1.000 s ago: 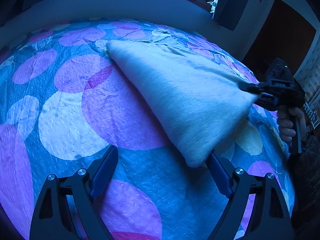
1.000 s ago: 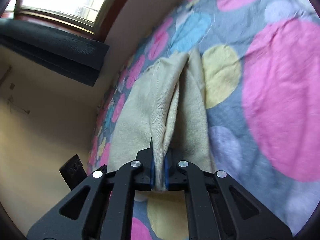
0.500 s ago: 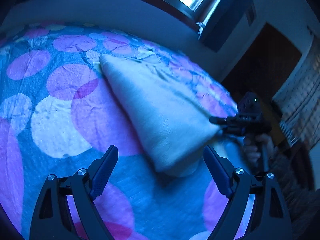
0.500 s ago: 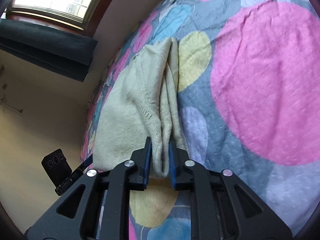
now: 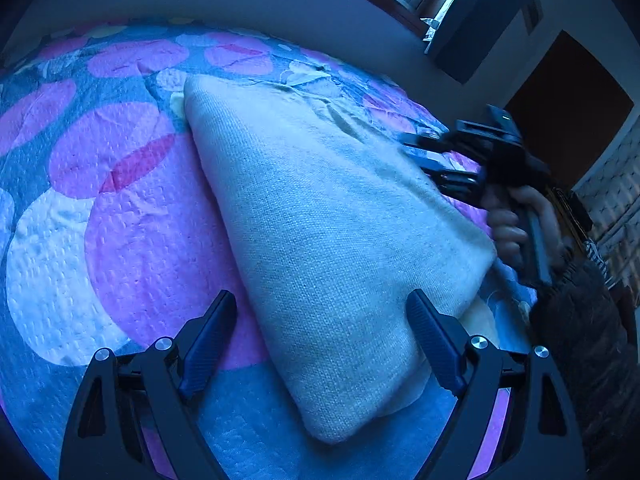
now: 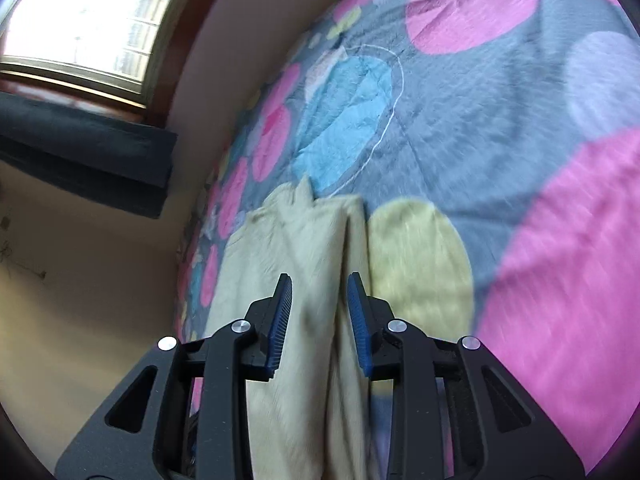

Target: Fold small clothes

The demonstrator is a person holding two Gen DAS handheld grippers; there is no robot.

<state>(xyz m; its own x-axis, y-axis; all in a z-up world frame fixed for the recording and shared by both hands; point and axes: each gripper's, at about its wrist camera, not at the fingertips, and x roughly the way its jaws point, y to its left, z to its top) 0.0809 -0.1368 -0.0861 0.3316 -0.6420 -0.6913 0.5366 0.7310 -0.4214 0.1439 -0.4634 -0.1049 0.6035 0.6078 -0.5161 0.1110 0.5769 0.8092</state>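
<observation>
A cream knit garment [image 5: 320, 208] lies folded into a long wedge on the spotted quilt [image 5: 132, 216]. My left gripper [image 5: 320, 300] is open wide, and the garment's near corner lies between its fingers without touching the pads. In the left wrist view my right gripper [image 5: 436, 160] sits at the garment's far right edge, held by a person's hand [image 5: 516, 224]. In the right wrist view the right gripper [image 6: 318, 284] has its jaws opening. The garment [image 6: 304, 240] and its folded ridge run between the blue pads, which stand off the cloth.
The quilt [image 6: 480, 120] with pink, blue and yellow circles covers the whole bed. A wall with a window [image 6: 80, 20] and a dark rolled blind [image 6: 80, 152] runs along the far side. A dark doorway [image 5: 568, 108] stands at the right.
The right jaws have parted and let go of the cream fold they pinched. The garment's raised end has settled on the bed. My left gripper moved in over the near corner.
</observation>
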